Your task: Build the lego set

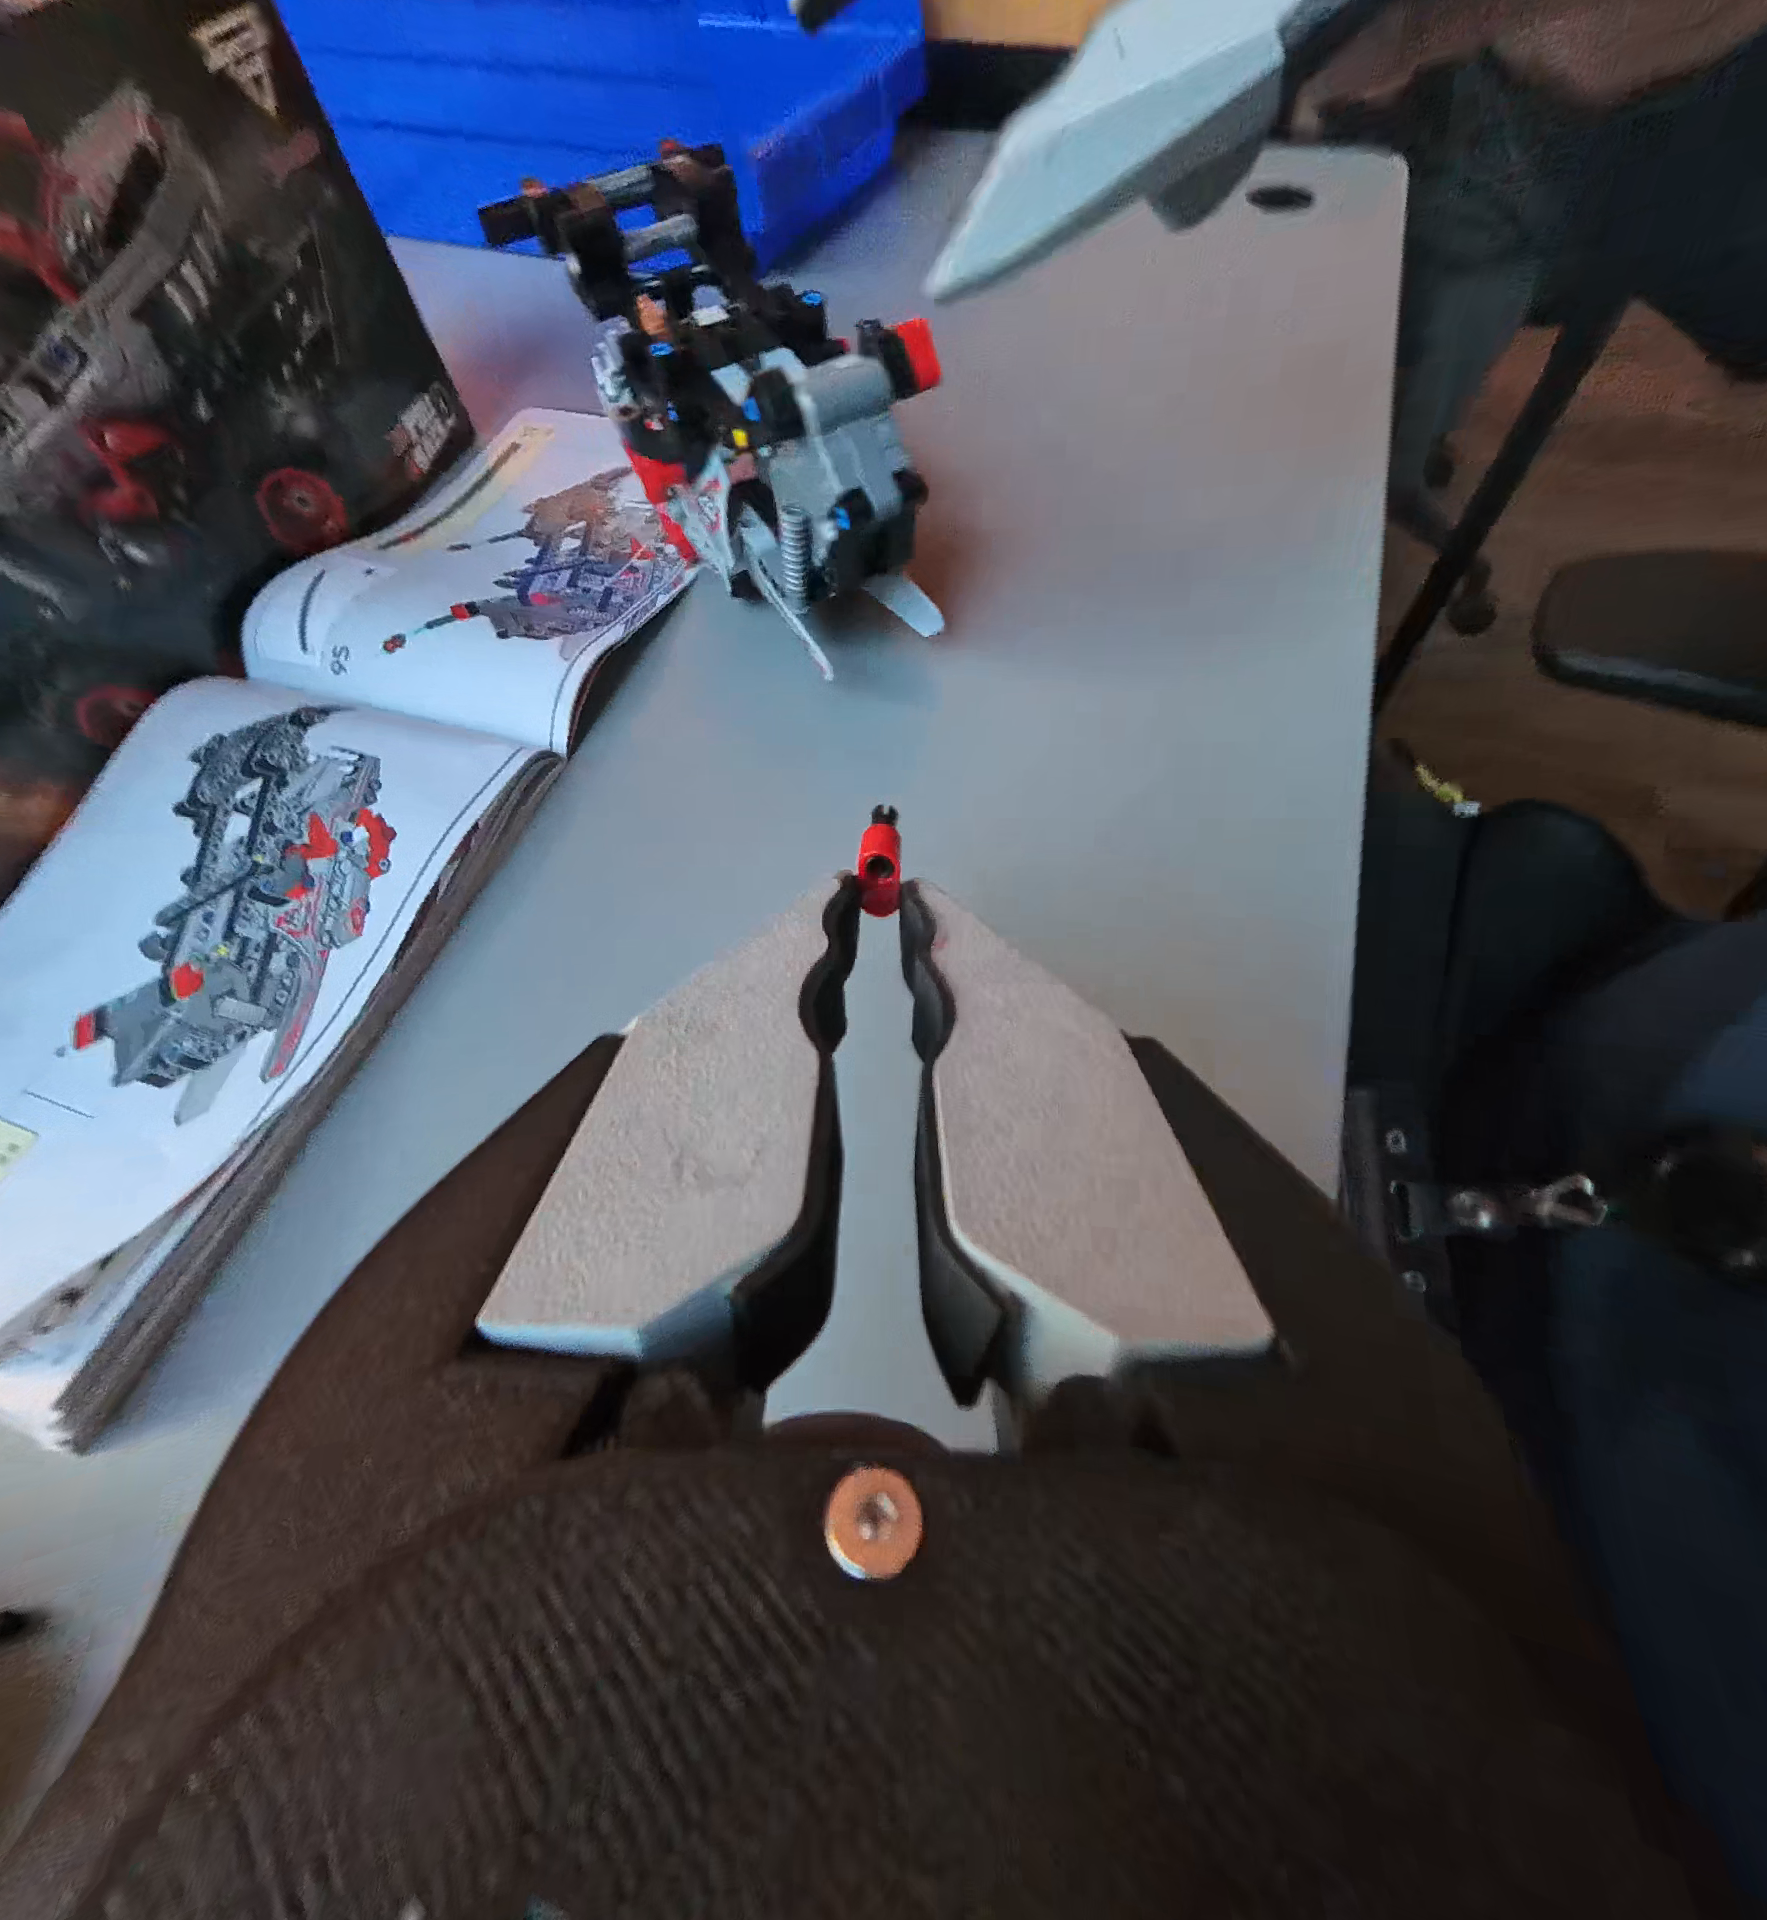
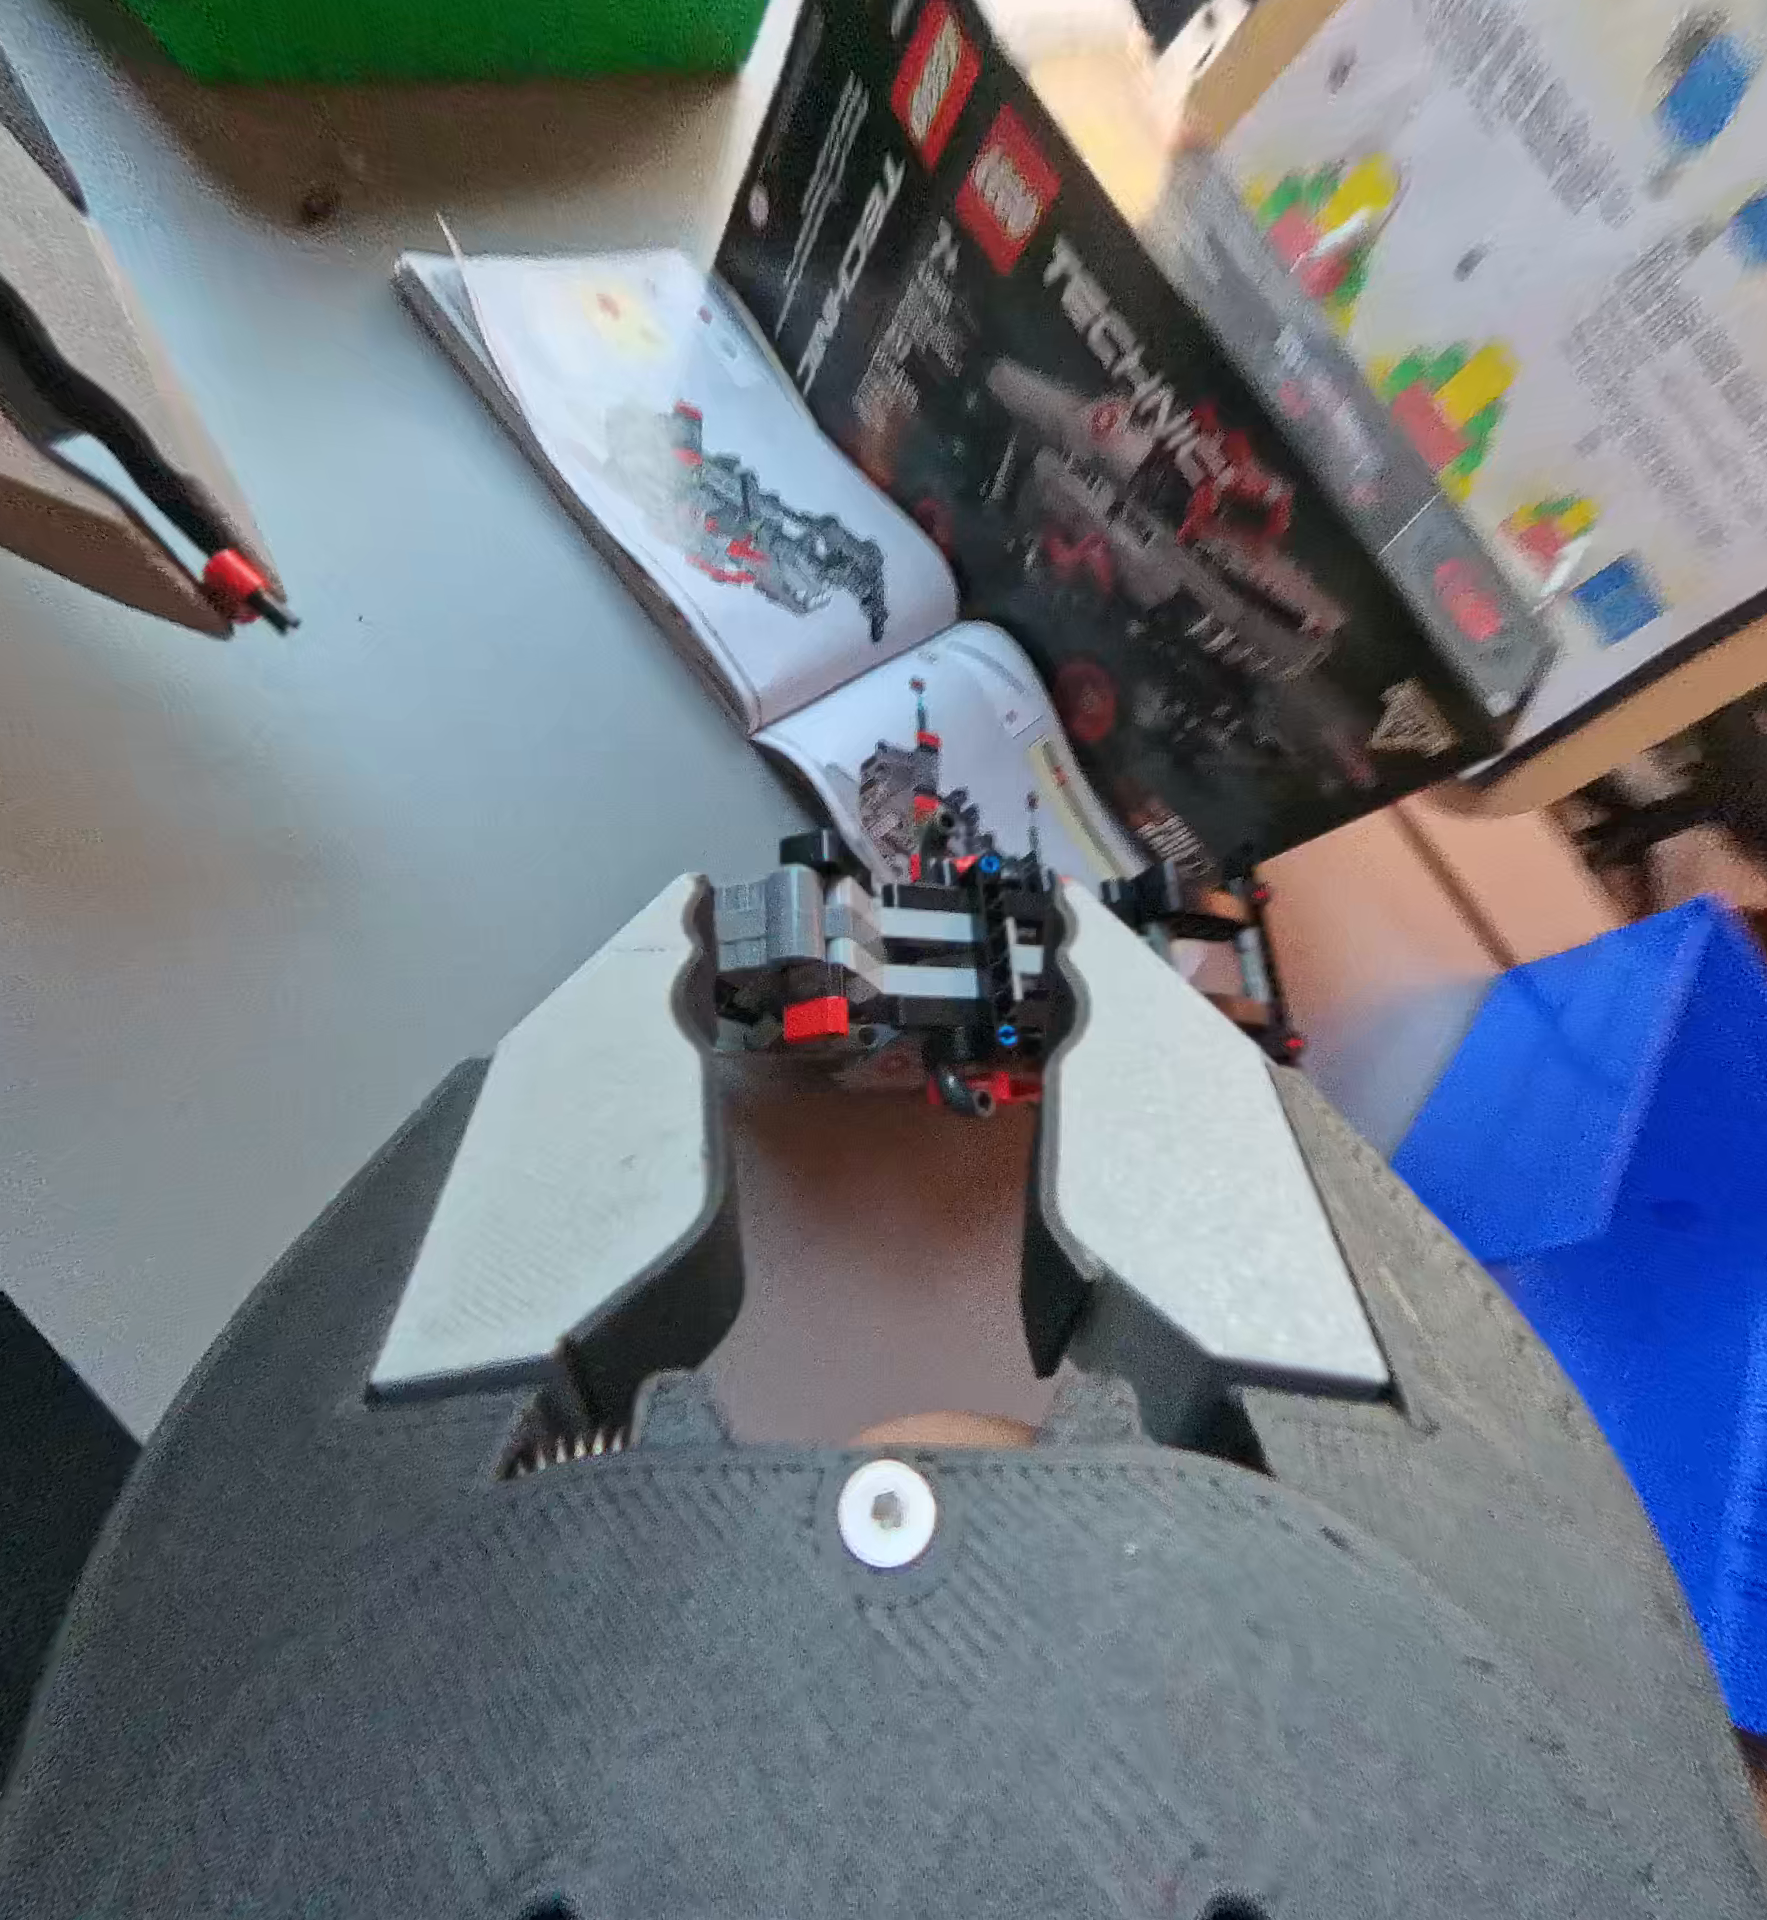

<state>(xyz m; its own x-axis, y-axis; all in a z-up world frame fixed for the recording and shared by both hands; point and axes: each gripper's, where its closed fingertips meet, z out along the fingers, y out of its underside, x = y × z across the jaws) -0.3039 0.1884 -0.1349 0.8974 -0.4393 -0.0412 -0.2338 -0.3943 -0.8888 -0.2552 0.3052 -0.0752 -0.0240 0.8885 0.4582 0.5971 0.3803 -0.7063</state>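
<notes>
Left gripper [image 1: 879, 888] is pinching a small red plastic connector with a black pin [image 1: 879, 857] at the very tips, fingers [image 1: 728, 1049] nearly together and clamped on it, frame centre in the left wrist view. The pin's long axis is running forward along the fingers, black end leading.

The partly built black, grey and red lego model [image 1: 744, 416] is lying up-frame of that pin in the left wrist view, well apart from it, over the pale grey tabletop [image 1: 1118, 675].

Right gripper [image 2: 879, 966] is straddling the model [image 2: 889, 966] at frame centre of its own view, fingers [image 2: 588, 1101] set wide on either flank; whether they are actually pressing it I cannot tell through the blur.

The left gripper [image 2: 235, 603] with its pin [image 2: 240, 587] is sitting at left edge of the right wrist view, tip aimed toward the model.

The open white instruction booklet [image 1: 359, 790] and the dark cardboard set box [image 1: 131, 312] are lying left in the left wrist view.

Judgement: the left gripper must carry the pin forward into a hole in the model; alignment of pin axis is the crux.
</notes>
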